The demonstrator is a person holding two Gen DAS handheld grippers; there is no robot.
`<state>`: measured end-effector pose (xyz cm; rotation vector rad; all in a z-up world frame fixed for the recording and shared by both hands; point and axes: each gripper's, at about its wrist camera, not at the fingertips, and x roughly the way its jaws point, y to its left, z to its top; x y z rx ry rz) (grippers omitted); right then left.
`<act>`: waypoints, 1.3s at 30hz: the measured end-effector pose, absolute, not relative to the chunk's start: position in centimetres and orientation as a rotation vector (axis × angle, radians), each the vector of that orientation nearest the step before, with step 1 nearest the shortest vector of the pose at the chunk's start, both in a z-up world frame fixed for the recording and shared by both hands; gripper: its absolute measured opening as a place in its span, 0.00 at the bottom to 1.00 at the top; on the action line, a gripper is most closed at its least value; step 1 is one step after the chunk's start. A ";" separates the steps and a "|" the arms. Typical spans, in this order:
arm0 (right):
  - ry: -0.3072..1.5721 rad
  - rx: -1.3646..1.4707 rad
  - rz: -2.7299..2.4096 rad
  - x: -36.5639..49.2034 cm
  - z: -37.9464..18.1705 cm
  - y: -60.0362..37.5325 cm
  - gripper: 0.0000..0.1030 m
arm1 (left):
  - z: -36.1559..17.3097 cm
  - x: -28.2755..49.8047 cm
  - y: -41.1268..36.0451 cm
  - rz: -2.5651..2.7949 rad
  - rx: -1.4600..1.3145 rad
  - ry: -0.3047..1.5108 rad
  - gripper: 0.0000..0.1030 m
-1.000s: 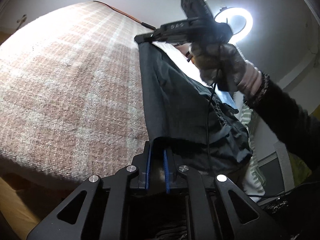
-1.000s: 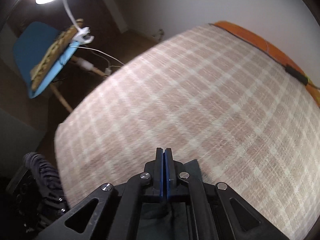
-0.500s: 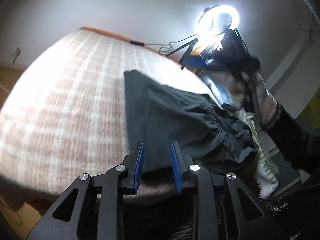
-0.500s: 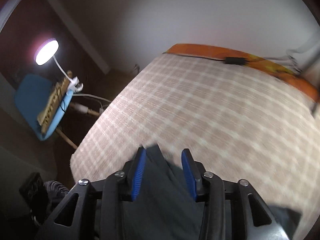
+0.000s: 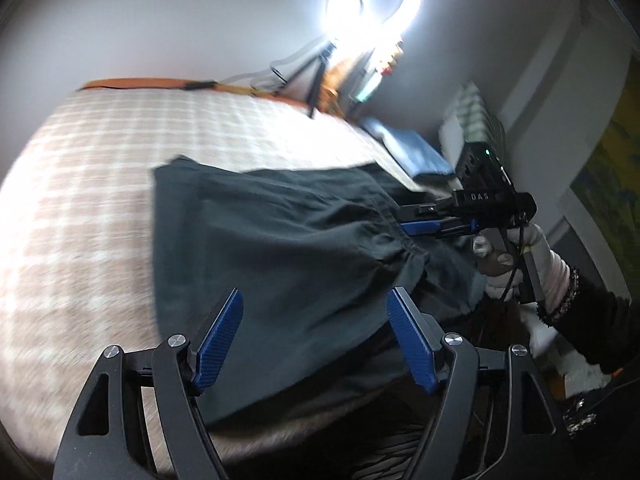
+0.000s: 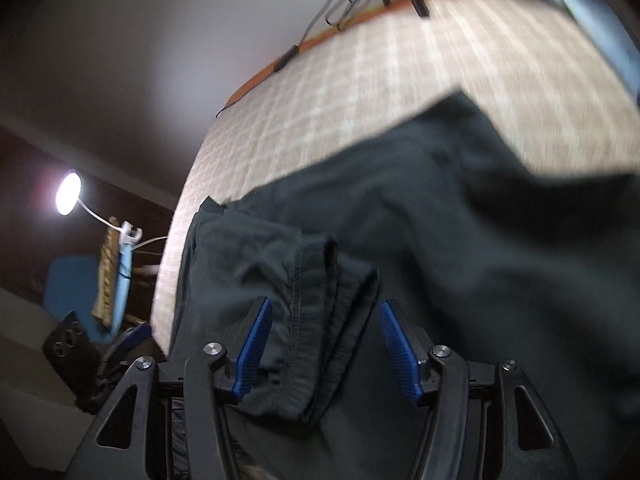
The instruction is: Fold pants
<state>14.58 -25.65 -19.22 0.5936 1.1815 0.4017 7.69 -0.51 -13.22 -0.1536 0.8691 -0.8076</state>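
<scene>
The dark pants (image 5: 280, 240) lie spread on the checked blanket (image 5: 88, 184) of the bed, near its front edge. In the left wrist view the garment's left side runs as a straight edge from far to near, with a corner at its far end; to the left of that edge the blanket is bare and broad, out to the far orange border (image 5: 136, 82). The near part of the pants hangs over the front edge of the bed. On the right the cloth gathers into folds and drops off the bed's side near a blue folded item (image 5: 412, 150). A ring light (image 5: 374, 0) shines beyond the far right corner.

The left gripper (image 5: 314, 338) stands wide open, its blue pads (image 5: 218, 338) on either side of the pants' near portion with nothing clamped between them; whether they touch the cloth I cannot tell. The right gripper (image 6: 326, 348) is also wide open in its own view, and a bunched, stitched fold of the pants rises between its pads (image 6: 254, 346), loose and unpinched. In the left view this gripper (image 5: 424, 220) reaches in from the right at the gathered edge, held by a gloved hand (image 5: 500, 256). A desk lamp (image 6: 68, 194) and blue chair (image 6: 70, 286) stand off the bed's left side.
</scene>
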 end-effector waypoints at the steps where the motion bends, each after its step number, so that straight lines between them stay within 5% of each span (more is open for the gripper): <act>1: 1.185 0.606 0.403 14.6 -19.6 -25.6 0.61 | -13.5 7.8 -1.0 -0.815 -0.145 0.877 0.72; 9: 1.138 0.634 0.445 14.1 -20.3 -23.7 0.58 | -16.5 9.1 -2.8 -0.840 -0.116 0.953 0.72; 11: 1.147 0.656 0.463 14.1 -20.5 -23.5 0.29 | -17.1 9.1 -3.1 -0.840 -0.121 0.963 0.72; 16: 1.077 0.648 0.465 13.5 -19.6 -22.6 0.17 | -17.0 9.2 -2.9 -0.837 -0.136 0.958 0.72; 39: 1.002 0.447 0.249 8.3 -11.9 -33.0 0.16 | -14.5 10.5 -4.1 -0.811 -0.086 0.864 0.72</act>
